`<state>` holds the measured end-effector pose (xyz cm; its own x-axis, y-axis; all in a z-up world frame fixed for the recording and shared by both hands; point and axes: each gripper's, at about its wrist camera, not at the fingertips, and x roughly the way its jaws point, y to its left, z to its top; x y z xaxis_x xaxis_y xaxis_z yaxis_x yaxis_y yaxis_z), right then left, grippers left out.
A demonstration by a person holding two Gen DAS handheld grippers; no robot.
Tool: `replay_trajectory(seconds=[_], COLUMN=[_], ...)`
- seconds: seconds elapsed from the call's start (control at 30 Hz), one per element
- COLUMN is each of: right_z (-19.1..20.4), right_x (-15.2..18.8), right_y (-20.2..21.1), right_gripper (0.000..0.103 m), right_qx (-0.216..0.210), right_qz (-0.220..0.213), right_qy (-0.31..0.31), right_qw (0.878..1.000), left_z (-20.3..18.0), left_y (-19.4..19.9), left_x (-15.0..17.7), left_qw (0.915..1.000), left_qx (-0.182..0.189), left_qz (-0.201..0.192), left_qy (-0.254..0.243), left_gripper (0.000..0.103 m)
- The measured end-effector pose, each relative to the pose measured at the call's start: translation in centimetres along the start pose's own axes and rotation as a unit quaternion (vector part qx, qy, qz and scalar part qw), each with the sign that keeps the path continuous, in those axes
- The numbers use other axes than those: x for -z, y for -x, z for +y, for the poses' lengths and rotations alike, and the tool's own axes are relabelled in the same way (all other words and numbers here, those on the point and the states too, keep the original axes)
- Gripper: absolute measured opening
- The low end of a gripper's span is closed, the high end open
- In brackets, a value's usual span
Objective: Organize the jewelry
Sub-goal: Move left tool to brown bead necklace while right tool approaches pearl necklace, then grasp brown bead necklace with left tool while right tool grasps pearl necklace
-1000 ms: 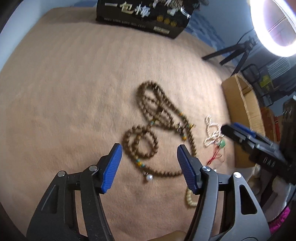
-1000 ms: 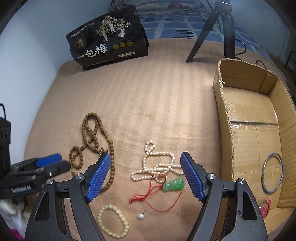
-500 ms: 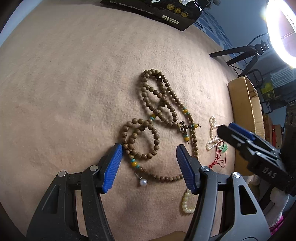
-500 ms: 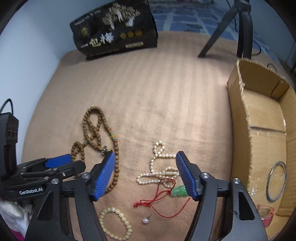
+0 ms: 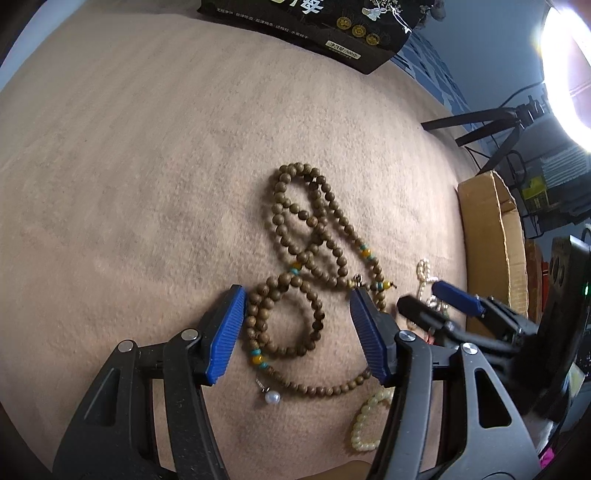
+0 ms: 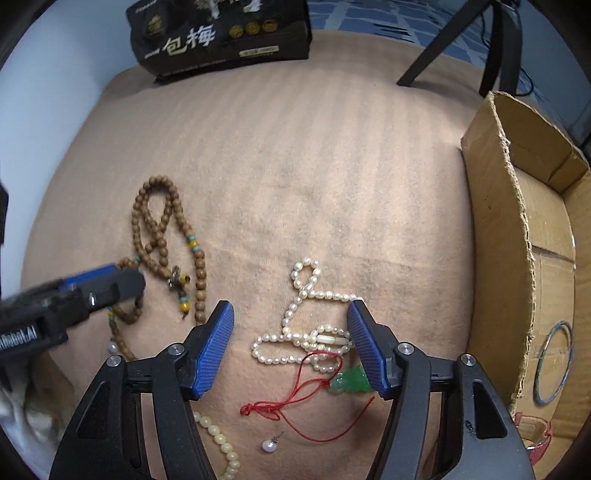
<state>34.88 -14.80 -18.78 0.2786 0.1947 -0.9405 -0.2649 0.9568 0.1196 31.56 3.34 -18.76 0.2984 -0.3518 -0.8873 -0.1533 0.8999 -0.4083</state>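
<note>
My left hand-held gripper [image 5: 297, 332] stands with its jaws apart, straddling the small loop of the brown wooden bead strand [image 5: 314, 266] without pressing it. My right hand-held gripper [image 6: 290, 349] is likewise spread, holding nothing, its blue pads either side of the white pearl necklace [image 6: 306, 332], which lies loose on the cloth. Just under that pad gap sits the green pendant [image 6: 351, 382] on its red cord [image 6: 295, 402], and nearer me a single pearl earring [image 6: 269, 446] and a cream bead bracelet [image 6: 221, 443]. Everything rests on a tan blanket [image 6: 295, 166] with faint stripes, spread over what looks like a bed. At the blanket's right edge stands an open cardboard box [image 6: 517, 240], a metal bangle [image 6: 554, 363] lying flat on its floor and something red [image 6: 535, 432] in its near corner. At the far edge a black snack bag [image 6: 221, 37] with gold characters lies flat. Beyond are blue patterned bedding [image 6: 369, 18], black tripod legs [image 6: 454, 40], a pale wall at left, and in the left view a glaring ring light [image 5: 569, 74]
</note>
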Motion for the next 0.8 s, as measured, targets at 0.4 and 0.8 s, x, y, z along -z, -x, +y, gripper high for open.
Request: replay_trajectory(seconds=[0.4,0.8], right_z=[1.5,0.5], right_x=[0.5,1.7], right_y=[-0.5,0.1], right_gripper=[0.045,0.024], right_qx=[0.038,0.024], right_qz=[0.002,-0.006], right_qy=[0.039,0.039], right_qw=[0.998,0.999], left_z=[-1.2,-5.2], left_y=[-1.3,-3.5], left_x=[-1.8,-2.4], left_qw=[0.9999,0.9936], left_qx=[-0.005,-0.087], left_qz=[-0.011,-0.037], left_qy=[0.004,-0.062], left_gripper=[0.060,0.060])
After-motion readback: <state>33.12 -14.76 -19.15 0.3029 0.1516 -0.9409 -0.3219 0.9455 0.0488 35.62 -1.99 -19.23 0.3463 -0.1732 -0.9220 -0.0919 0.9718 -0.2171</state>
